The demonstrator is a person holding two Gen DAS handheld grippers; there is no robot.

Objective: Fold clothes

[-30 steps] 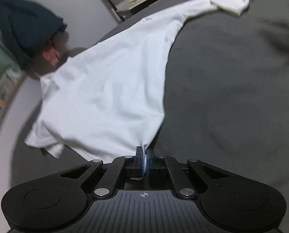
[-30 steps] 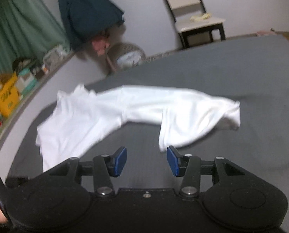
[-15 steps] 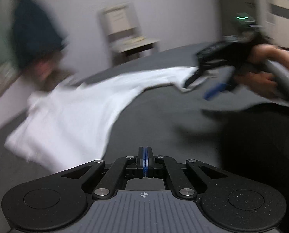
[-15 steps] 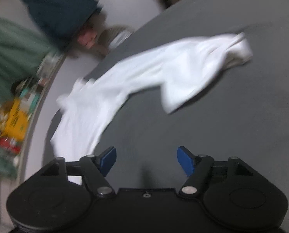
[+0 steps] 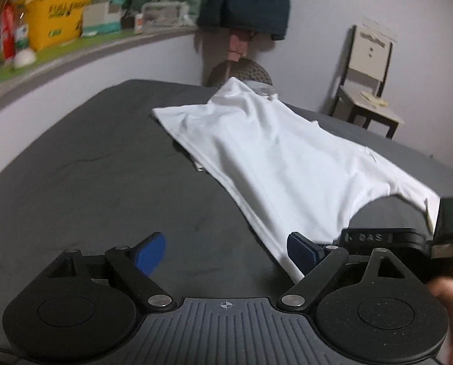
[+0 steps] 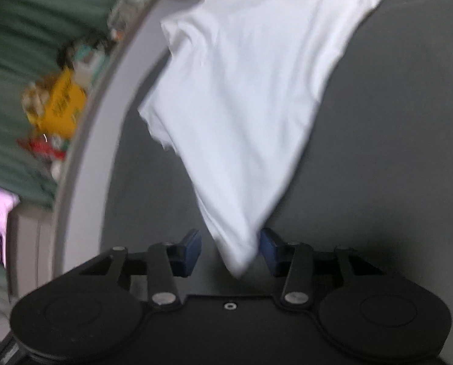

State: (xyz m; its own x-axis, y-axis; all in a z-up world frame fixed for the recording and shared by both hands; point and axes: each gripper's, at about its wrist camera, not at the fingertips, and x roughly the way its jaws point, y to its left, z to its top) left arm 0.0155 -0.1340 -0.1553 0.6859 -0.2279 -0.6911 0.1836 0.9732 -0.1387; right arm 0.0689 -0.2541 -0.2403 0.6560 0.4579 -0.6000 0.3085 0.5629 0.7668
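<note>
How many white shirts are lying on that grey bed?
1: a single white shirt spread diagonally across the grey bed, one corner between the right tongs. Nothing else seems hidden beneath.

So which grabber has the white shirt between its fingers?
The right gripper: a corner of the white shirt sits between its open fingers. The left gripper has only dark bedcover between.

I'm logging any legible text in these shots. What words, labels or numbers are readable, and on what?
"DAS": raised letters on the black body of the right gripper, seen from the left wrist view.
Yellow box on the shelf: dark print, too blurred to read in either view.
Red packet beside it: print unreadable.
White shirt: no print visible.
</note>
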